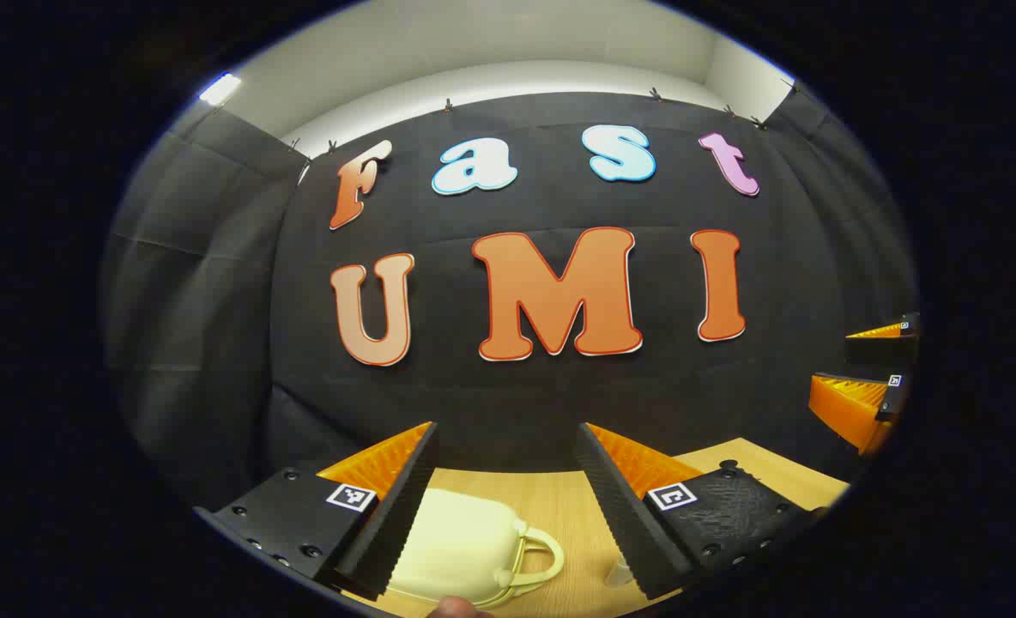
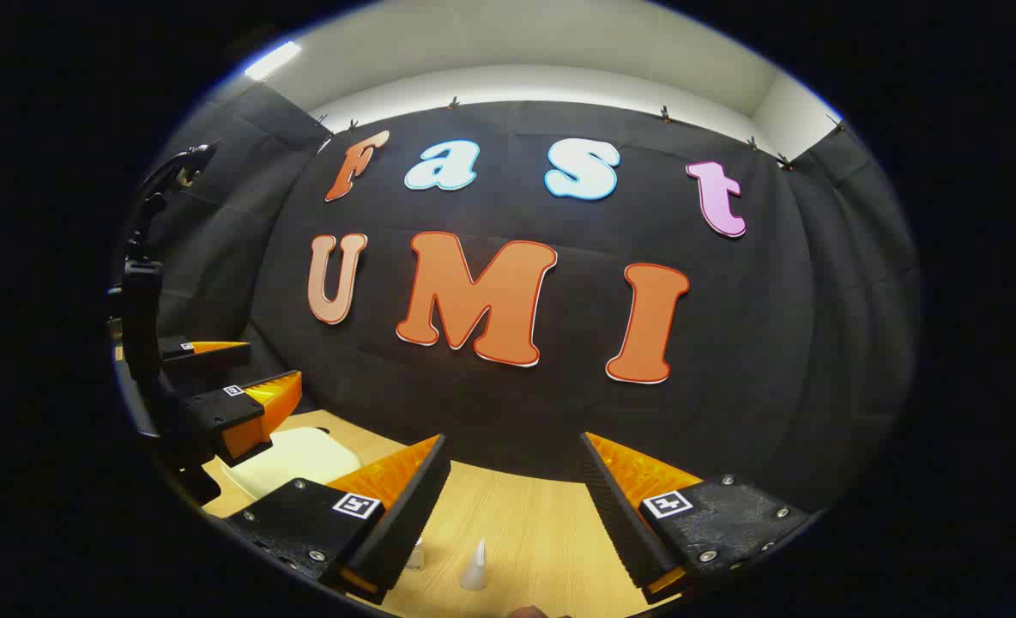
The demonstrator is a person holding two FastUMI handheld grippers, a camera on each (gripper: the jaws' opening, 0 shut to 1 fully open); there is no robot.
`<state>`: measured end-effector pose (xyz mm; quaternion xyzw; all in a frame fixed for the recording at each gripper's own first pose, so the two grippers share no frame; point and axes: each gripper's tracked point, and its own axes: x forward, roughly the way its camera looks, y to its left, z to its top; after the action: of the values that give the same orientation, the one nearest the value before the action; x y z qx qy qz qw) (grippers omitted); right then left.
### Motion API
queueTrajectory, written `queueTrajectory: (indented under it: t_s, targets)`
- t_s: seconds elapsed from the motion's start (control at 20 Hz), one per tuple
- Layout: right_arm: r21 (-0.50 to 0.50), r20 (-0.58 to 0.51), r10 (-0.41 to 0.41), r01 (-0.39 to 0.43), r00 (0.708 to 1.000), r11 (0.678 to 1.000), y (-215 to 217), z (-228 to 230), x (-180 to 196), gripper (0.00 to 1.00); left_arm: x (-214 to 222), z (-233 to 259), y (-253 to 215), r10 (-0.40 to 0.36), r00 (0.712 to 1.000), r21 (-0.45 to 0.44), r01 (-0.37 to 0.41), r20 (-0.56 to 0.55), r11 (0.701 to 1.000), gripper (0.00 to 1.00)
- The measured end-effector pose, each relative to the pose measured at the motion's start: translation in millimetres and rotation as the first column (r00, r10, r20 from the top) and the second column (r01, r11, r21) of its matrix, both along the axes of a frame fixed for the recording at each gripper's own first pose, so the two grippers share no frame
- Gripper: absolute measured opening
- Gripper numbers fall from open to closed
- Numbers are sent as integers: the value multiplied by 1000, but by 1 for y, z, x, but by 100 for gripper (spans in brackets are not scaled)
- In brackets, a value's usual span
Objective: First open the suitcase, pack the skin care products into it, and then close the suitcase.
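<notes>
While both tools (image 1: 508,481) (image 2: 512,489) hover spread and empty, the closed suitcase (image 1: 465,549) lies on the table (image 1: 559,506).

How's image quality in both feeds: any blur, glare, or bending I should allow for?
Left gripper view: sharp, evenly lit; the fisheye bows the wall, and the suitcase sits squeezed low between the left gripper fingers. Right gripper view: equally sharp, no glare on the table; small bottles are cut off at the bottom.

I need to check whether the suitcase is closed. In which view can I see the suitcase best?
The left gripper view: the pale suitcase lies on the table between the left gripper fingers, handle visible, apparently closed. The right gripper view shows just a corner of it, partly behind the other gripper.
</notes>
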<state>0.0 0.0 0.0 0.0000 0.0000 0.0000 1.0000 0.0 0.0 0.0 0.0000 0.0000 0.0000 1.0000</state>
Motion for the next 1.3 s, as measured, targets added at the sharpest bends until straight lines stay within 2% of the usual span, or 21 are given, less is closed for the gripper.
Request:
queueTrajectory:
  t_s: [0.1,0.15,0.3,0.45,0.6,0.85,1.0,1.05,1.2,1.3]
  targets:
    - [14,-31,-79,80,996,997,-2,-9,5,95,8,0,4,-49,999,-22,49,-7,999,99]
    - [36,-39,-96,97,995,995,-1,-10,6,95,10,-2,7,-50,999,-28,49,-22,998,99]
    - [37,-15,-89,90,996,995,12,-6,16,95,13,-4,33,3,1000,-4,-3,-22,1000,99]
    - [38,-29,-89,90,996,995,23,-9,25,95,19,-12,42,0,1000,-19,0,-26,1000,99]
    - [6,-30,-74,75,997,997,32,-9,28,95,24,-12,45,-13,1000,0,13,-8,1000,99]
    - [15,-25,-79,79,997,997,29,-7,41,95,40,-33,34,-74,996,105,79,-49,991,100]
    - [2,-30,-102,102,994,995,15,-10,43,95,44,-75,18,-138,981,207,164,-136,965,99]
    - [-10,-40,-119,119,992,993,7,-15,42,95,47,-94,12,-164,971,249,204,-173,947,99]
    - [-17,-59,-147,146,987,989,-6,-25,41,95,45,-132,-1,-207,946,297,278,-249,914,99]
    - [-29,-66,-172,171,983,985,-17,-29,42,95,45,-162,-10,-230,920,355,341,-318,871,99]
